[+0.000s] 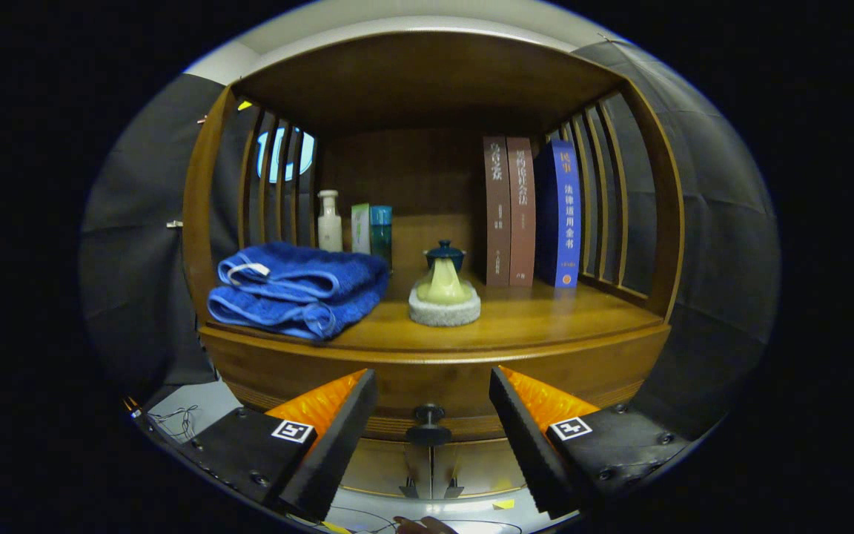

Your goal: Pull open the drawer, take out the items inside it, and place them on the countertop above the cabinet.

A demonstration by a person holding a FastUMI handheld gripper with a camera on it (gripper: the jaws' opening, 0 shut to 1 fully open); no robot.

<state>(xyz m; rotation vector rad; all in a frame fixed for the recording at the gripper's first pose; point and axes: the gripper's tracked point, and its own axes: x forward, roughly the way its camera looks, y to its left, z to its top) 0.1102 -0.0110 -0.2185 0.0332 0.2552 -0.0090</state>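
A wooden cabinet stands ahead, its drawer front (434,382) closed below the countertop (538,319). A small dark round knob (428,415) sits on the drawer, between my fingers and a little beyond their tips. My gripper (433,384) is open, fingers spread on either side of the knob without touching it. On the countertop rest a folded blue towel (297,289) at the left and a yellow-green brush on a grey round pad (444,297) in the middle. The drawer's inside is hidden.
At the back of the shelf stand a white bottle (330,221), a green box and teal tube (373,230), a dark blue lidded pot (445,254) and three upright books (531,211). Slatted wooden sides wall both ends. Lower cabinet doors (431,467) sit under the drawer.
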